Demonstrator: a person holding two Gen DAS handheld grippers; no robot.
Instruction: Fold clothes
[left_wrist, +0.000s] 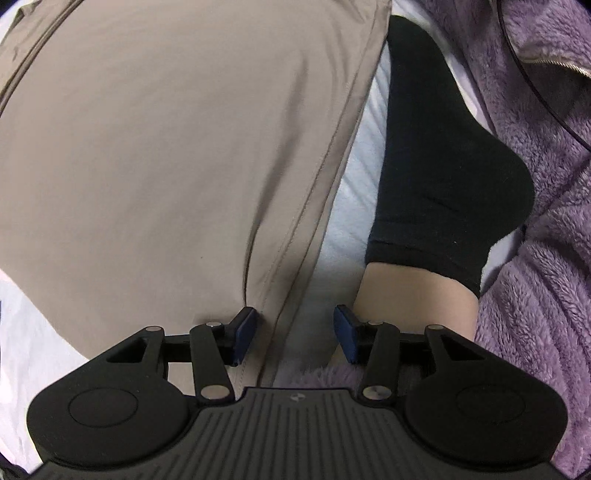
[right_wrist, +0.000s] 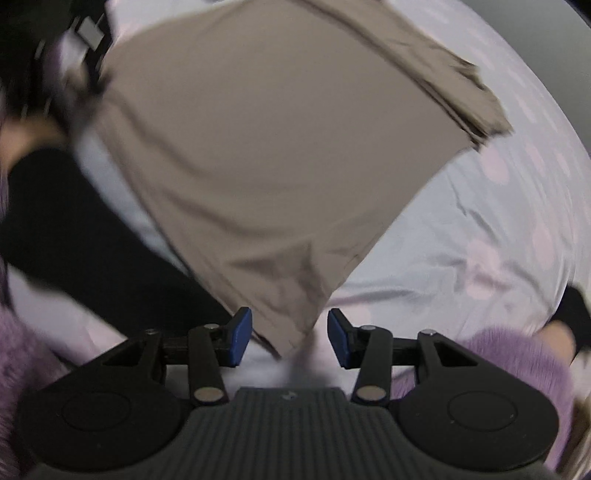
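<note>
A beige garment (left_wrist: 166, 166) lies spread on the pale bedsheet (left_wrist: 354, 184) and fills most of the left wrist view. Its stitched hem edge runs down between the fingers of my left gripper (left_wrist: 295, 338), which is open just above it. In the right wrist view the same beige garment (right_wrist: 258, 158) lies folded over, one corner pointing down between the fingers of my right gripper (right_wrist: 290, 338), which is open with nothing clamped. That view is motion-blurred.
A foot in a black sock (left_wrist: 443, 166) rests on the sheet right of the garment, close to my left gripper. Purple fleece clothing (left_wrist: 535, 277) is at the right. The spotted sheet (right_wrist: 480, 240) extends right of the garment. A black-sleeved limb (right_wrist: 74, 240) lies left.
</note>
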